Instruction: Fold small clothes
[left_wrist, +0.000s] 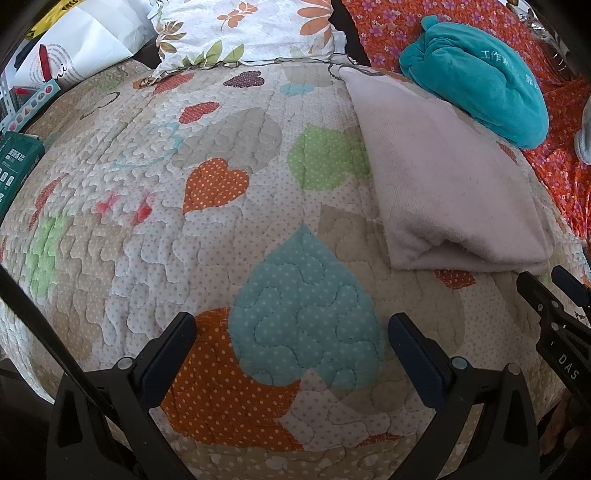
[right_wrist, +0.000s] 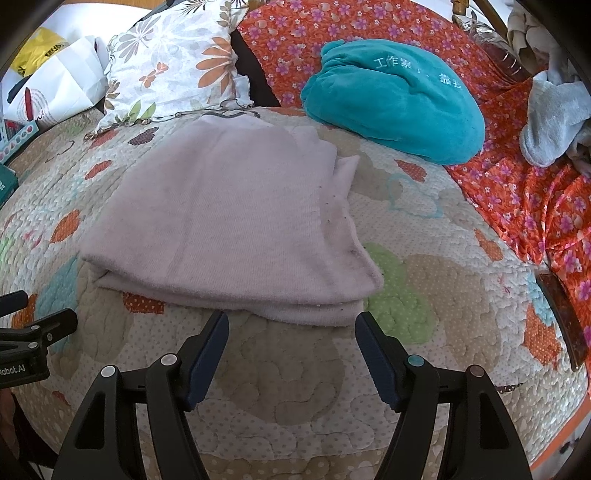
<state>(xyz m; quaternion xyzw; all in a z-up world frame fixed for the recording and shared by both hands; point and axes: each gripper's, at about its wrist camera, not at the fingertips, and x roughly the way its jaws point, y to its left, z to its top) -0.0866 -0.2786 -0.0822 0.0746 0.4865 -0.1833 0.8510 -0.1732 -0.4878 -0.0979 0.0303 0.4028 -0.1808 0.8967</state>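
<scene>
Here the pale pink garment (right_wrist: 229, 221) lies folded in layers on the heart-patterned quilt (right_wrist: 295, 387) of the bed, its stacked near edge facing the right tongs (right_wrist: 291, 350). Those tongs hover with their jaws spread wide and nothing between them, just short of the garment's near edge; whether a fingertip touches the cloth cannot be told. The left tongs (left_wrist: 291, 350) are also spread apart and empty, held over bare quilt above a blue heart (left_wrist: 306, 314) and an orange heart (left_wrist: 221, 387). From the left wrist view the garment (left_wrist: 443, 184) sits to the right and farther off, well apart from the left tongs, with the right tongs (left_wrist: 554, 291) showing at the right edge just near its closest corner. From the right wrist view the left tongs (right_wrist: 33, 314) appear at the left edge, near the garment's near-left corner but apart from it. Beyond the garment, at its far right, a teal plush cushion (right_wrist: 395, 99) rests partly on the quilt and partly on an orange floral blanket (right_wrist: 517, 203). A floral pillow (right_wrist: 173, 62) lies at the far left.
</scene>
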